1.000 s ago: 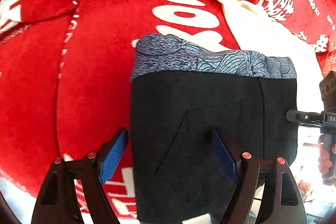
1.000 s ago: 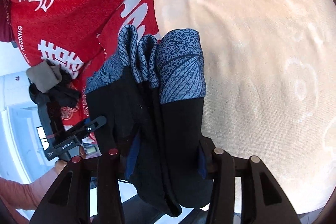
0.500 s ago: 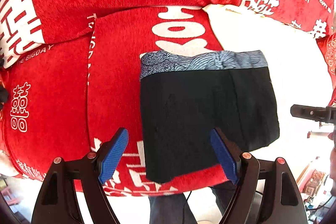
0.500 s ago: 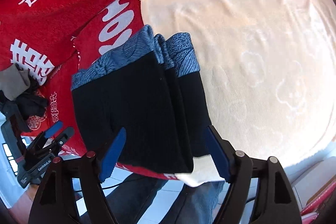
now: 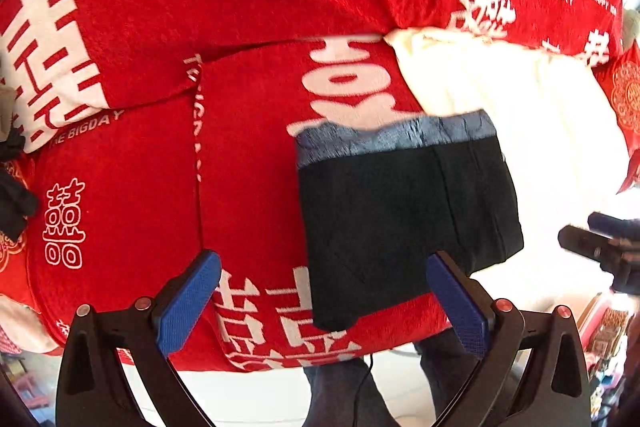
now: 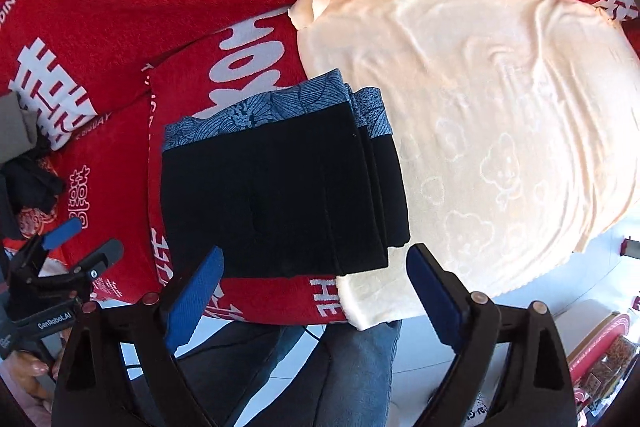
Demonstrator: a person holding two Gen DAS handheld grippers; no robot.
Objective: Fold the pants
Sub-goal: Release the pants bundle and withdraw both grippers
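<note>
The black pants (image 5: 404, 219) with a blue patterned waistband lie folded into a compact rectangle on the red cloth (image 5: 248, 155), their right edge on the cream towel (image 5: 532, 123). In the right wrist view the pants (image 6: 280, 187) show stacked folded layers at their right side. My left gripper (image 5: 324, 299) is open and empty, held back above the front edge. My right gripper (image 6: 316, 291) is open and empty, also back from the pants. The left gripper also shows in the right wrist view (image 6: 76, 247), and the right gripper shows at the right edge of the left wrist view (image 5: 600, 247).
The red cloth with white characters (image 6: 160, 7) covers the seat and backrest. The cream towel (image 6: 500, 131) spreads to the right. A dark and grey bundle of cloth (image 6: 28, 167) lies at far left. The person's jeans (image 6: 352, 367) and the floor are below the front edge.
Both grippers let go of the pants, opened, and pulled back and up. The pants now lie flat and folded on the cloth.
</note>
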